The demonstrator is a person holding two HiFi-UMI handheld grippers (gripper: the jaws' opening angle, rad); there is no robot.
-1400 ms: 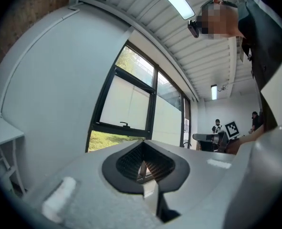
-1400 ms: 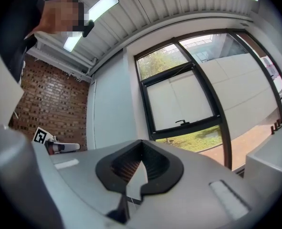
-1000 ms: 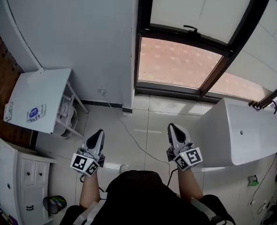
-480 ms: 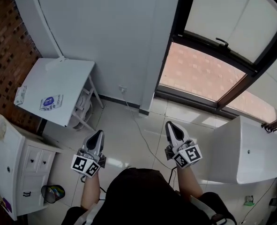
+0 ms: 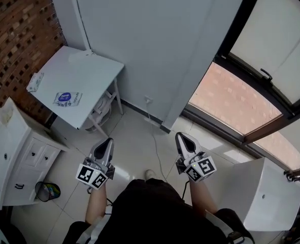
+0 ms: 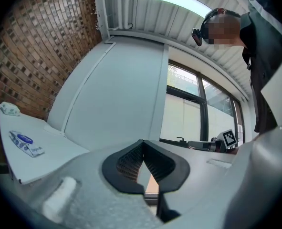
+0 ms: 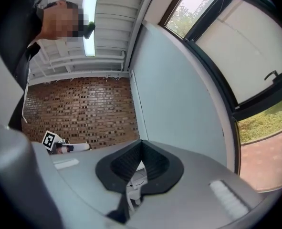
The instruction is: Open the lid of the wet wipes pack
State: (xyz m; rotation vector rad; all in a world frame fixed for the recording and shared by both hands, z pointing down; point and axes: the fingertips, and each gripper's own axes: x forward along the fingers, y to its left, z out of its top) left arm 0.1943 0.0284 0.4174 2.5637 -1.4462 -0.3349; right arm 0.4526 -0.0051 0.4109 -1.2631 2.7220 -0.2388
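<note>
**Both grippers shut and empty; pack untouched on table**

Landmark: white table, set against the grey wall, with the brick wall along its left side.

- Wet wipes pack: lies flat on the table top, toward the edge nearest the person. Blue round mark on its upper face. Cannot tell whether the lid is up or down at this size. Nothing touches it.
- Small white object: on the table's left edge, apart from the pack.
- Left gripper: held over the floor on the near side of the table, well apart from it. In its own view the jaws are pressed together with nothing between them. The table and pack show off to the left there.
- Right gripper: further from the table than the left one, on the window side. Its jaws are likewise closed tight and hold nothing.
- White drawer cabinet: just beside the table's near-left corner. A small bin stands at the cabinet's foot.
- Cable: runs across the floor tiles to the right of the table.
</note>
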